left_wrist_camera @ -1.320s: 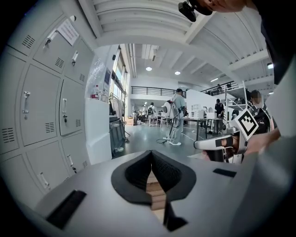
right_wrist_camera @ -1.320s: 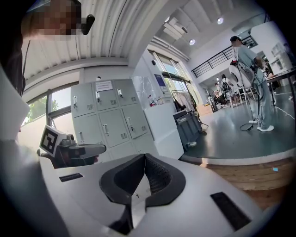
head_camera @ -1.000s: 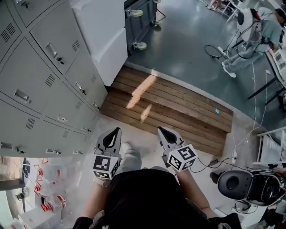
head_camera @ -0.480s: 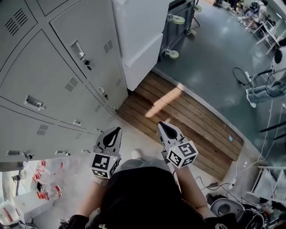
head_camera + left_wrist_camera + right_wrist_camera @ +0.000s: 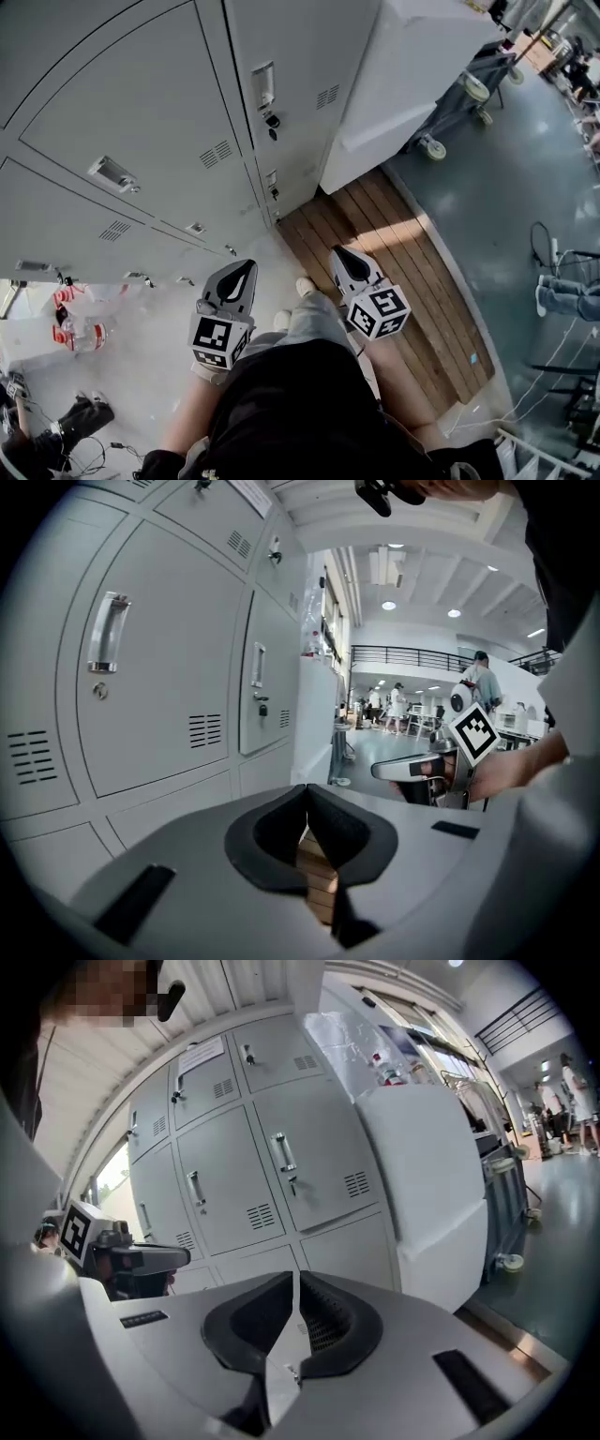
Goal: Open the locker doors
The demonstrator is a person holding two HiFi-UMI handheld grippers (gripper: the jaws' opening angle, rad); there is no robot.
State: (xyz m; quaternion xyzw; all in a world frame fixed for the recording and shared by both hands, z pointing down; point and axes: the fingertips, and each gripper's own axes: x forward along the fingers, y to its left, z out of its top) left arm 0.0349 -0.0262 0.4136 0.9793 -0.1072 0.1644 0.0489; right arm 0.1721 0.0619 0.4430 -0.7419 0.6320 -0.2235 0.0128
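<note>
Grey locker doors fill the upper left of the head view, all closed, each with a metal handle and a lock below it. My left gripper and right gripper are held side by side in front of my body, both shut with nothing in them, and well short of the lockers. In the left gripper view the left gripper points along the locker row, with a handle up at the left. The right gripper faces doors with handles.
A white cabinet stands to the right of the lockers, with a wheeled cart behind it. A wooden slat platform lies on the floor ahead at the right. Bottles sit on the floor at the left. A person's legs are at the far right.
The head view has swung towards the lockers, which now fill the top of the frame; the wooden platform has slid to the right. Both grippers keep their place and stay shut.
</note>
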